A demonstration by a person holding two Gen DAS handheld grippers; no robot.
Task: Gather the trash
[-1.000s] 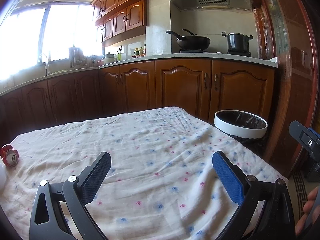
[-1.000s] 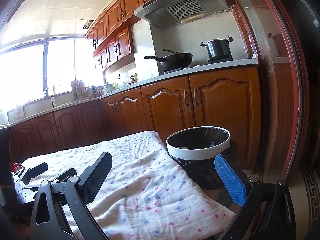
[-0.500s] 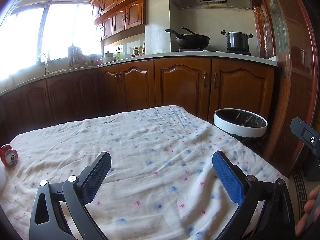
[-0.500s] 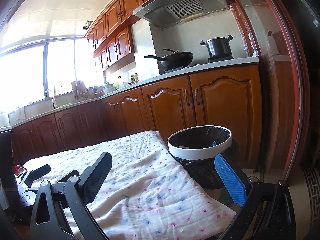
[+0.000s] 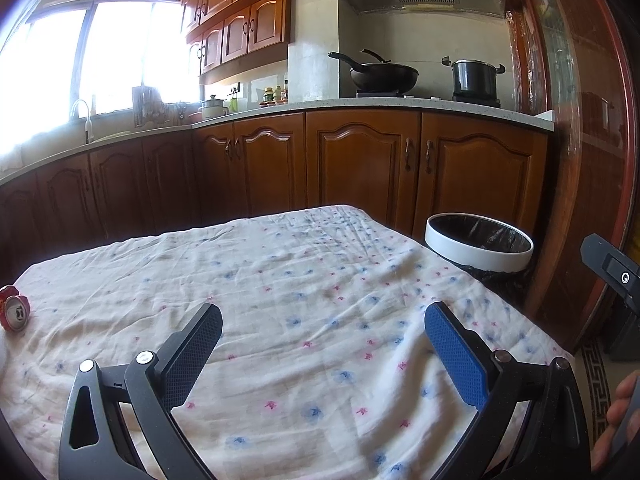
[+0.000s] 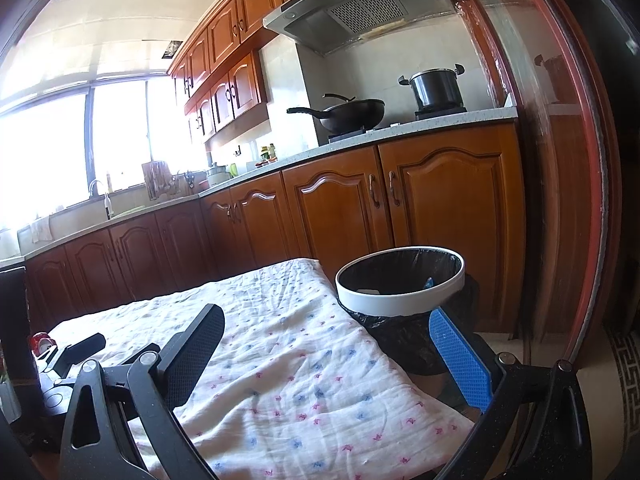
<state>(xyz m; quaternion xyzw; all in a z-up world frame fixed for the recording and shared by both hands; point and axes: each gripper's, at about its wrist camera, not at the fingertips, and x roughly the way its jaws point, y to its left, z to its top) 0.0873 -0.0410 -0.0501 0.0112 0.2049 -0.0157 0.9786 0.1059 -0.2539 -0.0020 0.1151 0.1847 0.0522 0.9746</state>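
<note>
A crushed red can lies on the flowered cloth at the table's far left edge; in the right wrist view only a sliver of the can shows at the left. My left gripper is open over the middle of the cloth, holding nothing. A white-rimmed bin with a black liner stands off the table's right corner. My right gripper hangs open and empty above the table's right edge, with the bin just ahead of its blue finger. Small scraps lie inside the bin.
The table cloth is wrinkled. Brown kitchen cabinets run behind the table, with a wok and pot on the counter. A red door frame rises at the right. A person's fingers show at the lower right.
Both views have drifted only slightly; the right gripper has risen and shifted a little toward the bin. Both grippers stay open and empty.
</note>
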